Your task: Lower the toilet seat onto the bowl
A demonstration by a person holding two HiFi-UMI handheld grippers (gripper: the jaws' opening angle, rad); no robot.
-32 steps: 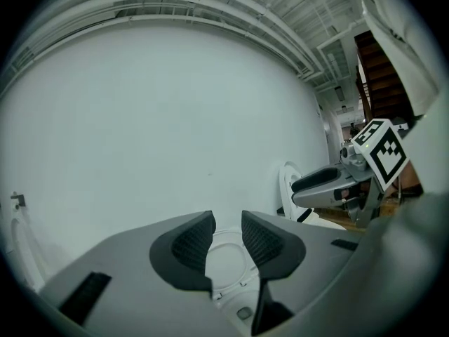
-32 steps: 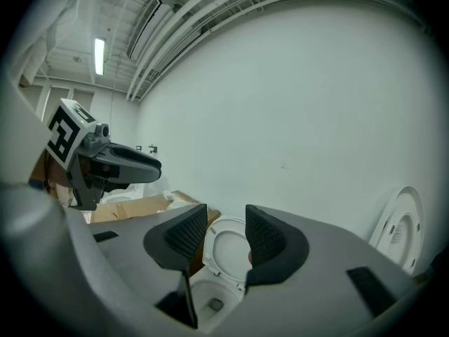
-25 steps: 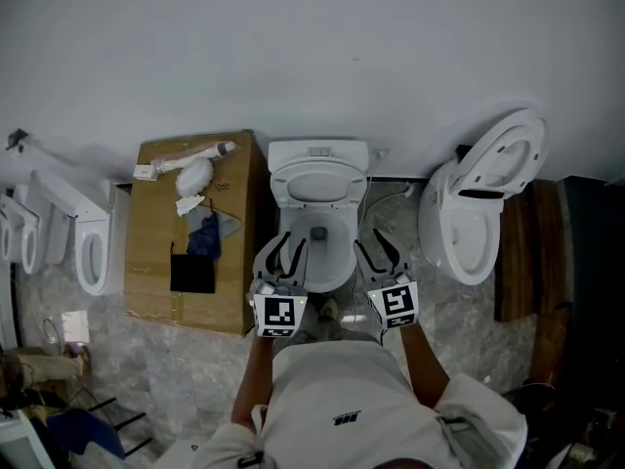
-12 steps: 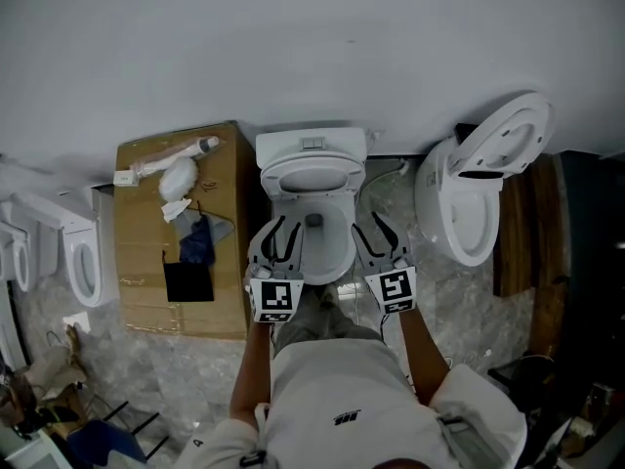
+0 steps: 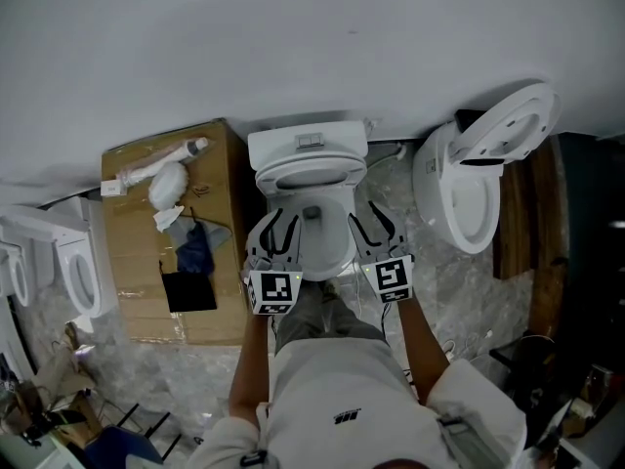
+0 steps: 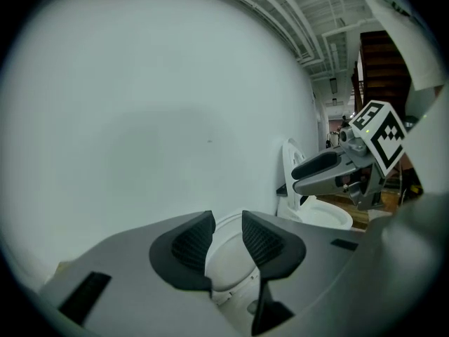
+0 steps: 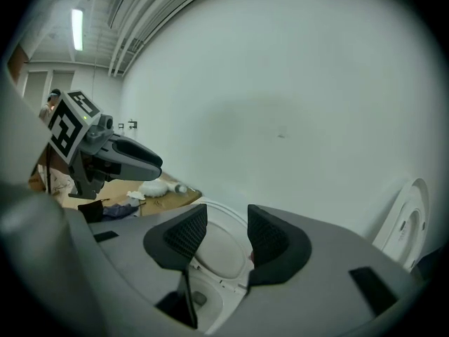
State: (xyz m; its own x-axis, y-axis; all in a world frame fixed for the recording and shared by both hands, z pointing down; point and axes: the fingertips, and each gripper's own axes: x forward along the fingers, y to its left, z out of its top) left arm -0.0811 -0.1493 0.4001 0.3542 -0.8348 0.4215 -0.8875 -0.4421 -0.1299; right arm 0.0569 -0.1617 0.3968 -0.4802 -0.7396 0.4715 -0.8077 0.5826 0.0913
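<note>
Moved: both my tongs have crept forward along the toilet since a second ago, and my head has swung, so the cardboard box now sits further left in the head view.
Left tongs (image 5: 277, 227): over the left side of the bowl (image 5: 333, 262). Pads all but pressed together, with only a slim slot between them and nothing in it.
Right tongs (image 5: 376, 225): over the bowl's right side, level with my left. Pads a little way apart, with nothing pinched.
Seat (image 5: 311, 175): up, leaning back against the tank (image 5: 308, 143). It is not on the bowl, and neither pair of tongs touches it.
Floor (image 5: 444, 283): grey mottled stone with a slight sheen. My legs stand at the bowl's front.
Wall (image 5: 293, 47): plain and pale, running behind the whole row of toilets.
Cardboard box (image 5: 132, 237): flat on the floor, just beside the toilet on my left. A white bundle (image 5: 166, 180), a blue cloth (image 5: 196, 250) and a black square (image 5: 190, 291) lie on top.
Second toilet (image 5: 455, 203): on my right, near but apart from mine, with its lid (image 5: 508, 125) raised.
More toilets (image 5: 74, 274): past the box at the far left, against the wall.
Dark wooden boards (image 5: 513, 247): beyond the second toilet.
Ceiling: exposed pipes (image 6: 298, 20) in the left gripper view and a lit strip light (image 7: 76, 28) in the right gripper view.
</note>
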